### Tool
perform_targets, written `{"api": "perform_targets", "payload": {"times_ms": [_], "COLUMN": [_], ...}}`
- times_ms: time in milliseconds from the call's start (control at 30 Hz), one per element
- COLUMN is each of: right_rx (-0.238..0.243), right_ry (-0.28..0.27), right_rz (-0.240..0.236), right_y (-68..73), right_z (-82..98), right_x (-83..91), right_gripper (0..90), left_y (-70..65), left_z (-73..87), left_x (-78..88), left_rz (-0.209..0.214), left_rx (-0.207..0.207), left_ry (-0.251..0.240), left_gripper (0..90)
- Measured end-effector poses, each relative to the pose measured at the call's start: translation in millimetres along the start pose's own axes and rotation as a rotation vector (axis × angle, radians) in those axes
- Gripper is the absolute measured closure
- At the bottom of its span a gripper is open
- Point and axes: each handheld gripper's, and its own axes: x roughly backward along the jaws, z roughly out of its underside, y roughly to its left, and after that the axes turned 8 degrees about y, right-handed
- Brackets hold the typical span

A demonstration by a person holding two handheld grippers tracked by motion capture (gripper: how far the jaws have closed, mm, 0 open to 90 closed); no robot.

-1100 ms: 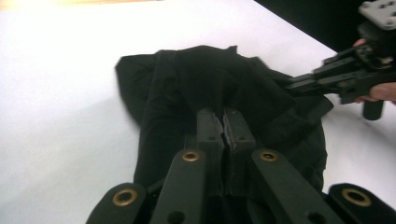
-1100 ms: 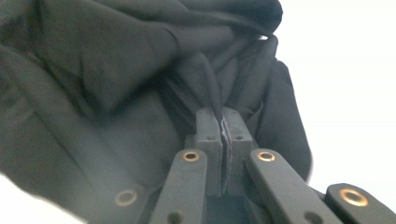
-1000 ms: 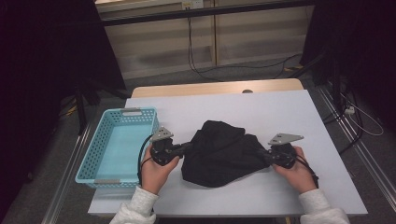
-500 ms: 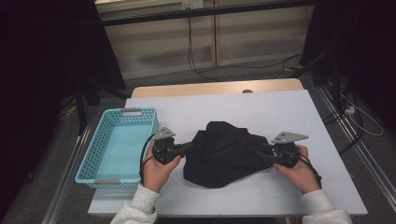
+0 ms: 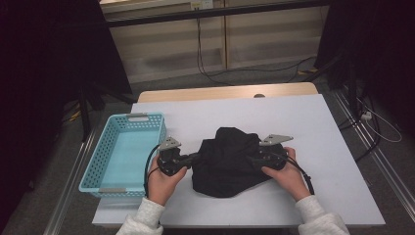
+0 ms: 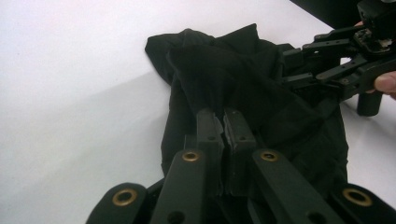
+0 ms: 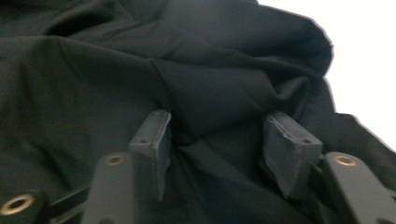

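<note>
A crumpled black cloth (image 5: 230, 161) lies in a heap at the front middle of the white table (image 5: 293, 112). My left gripper (image 5: 195, 157) is at the cloth's left edge, and in the left gripper view its jaws (image 6: 223, 123) are shut on a fold of the cloth (image 6: 219, 70). My right gripper (image 5: 250, 157) reaches in over the heap from the right. Its jaws (image 7: 215, 135) have just opened and eased in a little. They stand apart with a ridge of cloth (image 7: 93, 70) between them, and the pads do not press on it.
A light blue perforated basket (image 5: 147, 120) stands at the table's left edge, beside my left hand. Bare white tabletop stretches behind the cloth and to its right. A wooden strip (image 5: 220, 93) runs along the far edge; cables lie on the floor beyond.
My right gripper let go of the cloth's right edge, opened, and slid left onto the heap. The cloth is now bunched narrower. My left gripper stayed put.
</note>
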Motion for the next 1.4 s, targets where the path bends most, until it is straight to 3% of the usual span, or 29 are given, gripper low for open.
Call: {"api": "perform_targets", "payload": {"times_ms": [67,133,333,533,667,767,933,1067,1400], "right_rx": [0.012,0.022,0.023,0.016,0.013,0.022,-0.006,0.000,-0.029], "right_ry": [-0.001,0.000,-0.003,0.014,0.035,0.012,-0.036,-0.064,-0.121], "right_rz": [-0.027,-0.035,-0.023,0.024,0.018,0.025,0.042,0.061,0.101], "right_y": [-0.3,-1.6,-11.9,-24.1,-28.0,-27.7,-25.4,-29.1,-34.9], "right_z": [-0.7,-0.2,11.5,35.5,48.5,51.0,43.1,33.6,10.0], "right_x": [1.2,4.0,31.2,63.5,73.0,76.8,80.1,82.4,81.6], "right_gripper": [73.4,81.2,83.7,83.7,83.6,81.1,65.8,64.1,49.8], "left_y": [1.1,2.2,2.3,-4.7,-5.4,-2.2,-2.7,-2.0,0.2], "left_z": [0.6,1.1,0.1,-2.0,-2.2,-2.0,-2.6,-2.1,3.2], "left_x": [1.0,2.1,6.0,-4.1,-12.6,-15.8,-16.8,-12.7,-7.5], "left_rz": [-0.004,-0.007,-0.007,0.012,0.011,0.013,0.012,0.009,0.000], "left_rx": [0.005,0.008,0.003,-0.012,-0.017,-0.010,-0.007,0.000,0.009], "left_ry": [-0.002,-0.001,-0.006,0.012,0.035,0.043,0.054,0.047,0.054], "left_gripper": [87.0,87.1,87.1,87.2,88.0,88.5,88.7,88.8,88.9]}}
